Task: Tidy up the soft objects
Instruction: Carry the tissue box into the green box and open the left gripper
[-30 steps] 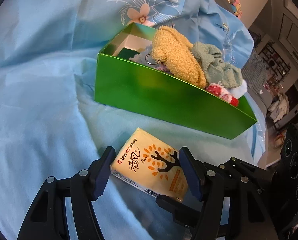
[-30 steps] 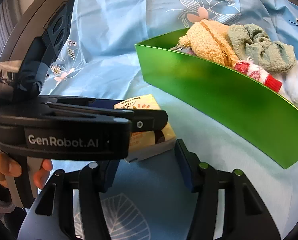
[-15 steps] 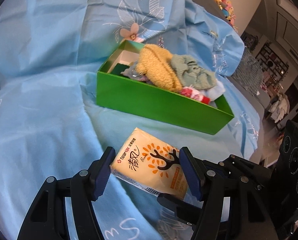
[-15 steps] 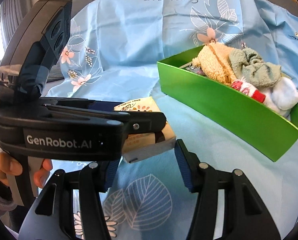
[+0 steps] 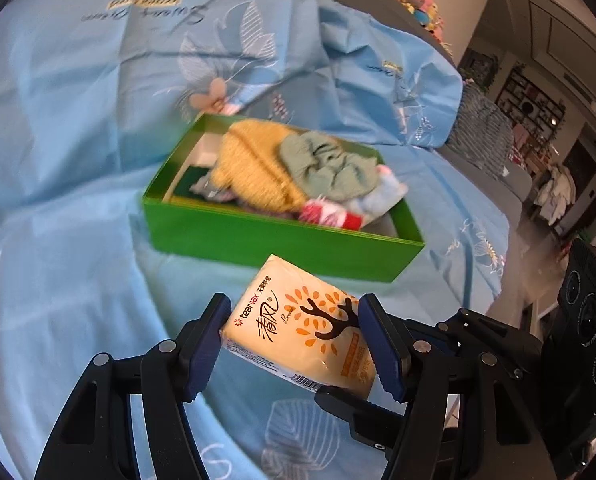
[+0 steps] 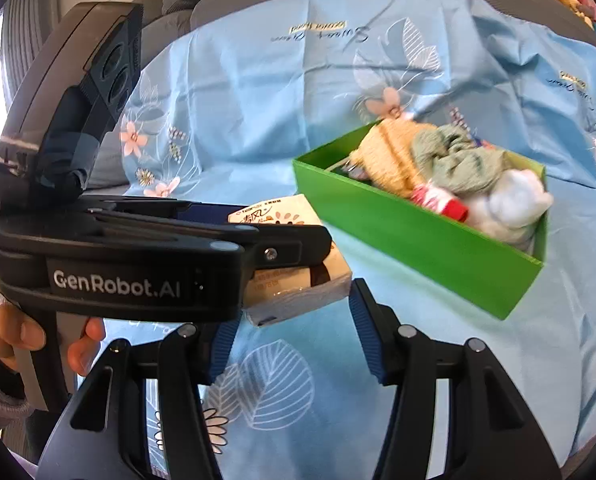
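Gripping glossy tissue pack (image 5: 298,332) w/ left gripper (image 5: 294,344), fuzzy fabrics, green box (image 5: 282,240).

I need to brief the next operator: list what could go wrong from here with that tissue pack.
1. The left gripper pinches the tissue pack only near its lower end, tilted; the soft wrapper may slip or sag out.
2. The green box is already heaped with a yellow fleece piece, a grey-green cloth and socks; little bare floor shows, so the pack may perch on top and slide off.
3. The right gripper hangs empty just under the pack; the two tools could knock together.
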`<action>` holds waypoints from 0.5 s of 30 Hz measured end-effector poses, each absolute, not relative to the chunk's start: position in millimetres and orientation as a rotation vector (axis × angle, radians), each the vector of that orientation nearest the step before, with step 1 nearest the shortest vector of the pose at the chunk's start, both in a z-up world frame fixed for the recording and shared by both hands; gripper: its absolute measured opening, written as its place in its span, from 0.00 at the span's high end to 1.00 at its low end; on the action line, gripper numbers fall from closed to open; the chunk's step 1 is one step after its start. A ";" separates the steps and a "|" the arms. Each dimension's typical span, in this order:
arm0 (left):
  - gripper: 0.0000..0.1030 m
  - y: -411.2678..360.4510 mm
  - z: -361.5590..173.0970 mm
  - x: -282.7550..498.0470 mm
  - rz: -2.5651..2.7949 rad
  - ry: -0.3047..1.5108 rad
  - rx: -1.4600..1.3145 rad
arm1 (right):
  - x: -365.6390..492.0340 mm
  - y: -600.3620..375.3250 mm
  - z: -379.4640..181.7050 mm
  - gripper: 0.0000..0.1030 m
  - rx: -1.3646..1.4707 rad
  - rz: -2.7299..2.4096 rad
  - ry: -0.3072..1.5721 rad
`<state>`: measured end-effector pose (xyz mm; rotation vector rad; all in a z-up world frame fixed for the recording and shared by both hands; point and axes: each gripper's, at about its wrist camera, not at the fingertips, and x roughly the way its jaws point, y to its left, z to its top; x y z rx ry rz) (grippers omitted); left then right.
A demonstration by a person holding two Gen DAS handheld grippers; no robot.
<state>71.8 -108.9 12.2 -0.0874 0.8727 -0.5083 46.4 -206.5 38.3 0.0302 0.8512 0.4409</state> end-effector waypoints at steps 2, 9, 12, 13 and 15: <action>0.35 -117.9 21.4 75.8 -0.513 0.855 -0.062 | 52.0 -213.5 43.1 0.48 0.041 0.435 0.838; 0.35 -140.6 50.6 107.3 -0.530 0.809 -0.033 | 77.7 -242.8 68.0 0.48 0.052 0.408 0.777; 0.35 -149.0 61.6 124.7 -0.528 0.794 -0.020 | 95.2 -256.5 76.1 0.48 0.076 0.406 0.761; 0.35 -152.0 64.8 133.2 -0.528 0.793 -0.019 | 99.2 -259.9 78.3 0.48 0.081 0.404 0.759; 0.35 -155.2 68.2 145.9 -0.529 0.796 -0.022 | 112.2 -264.2 81.1 0.48 0.086 0.396 0.753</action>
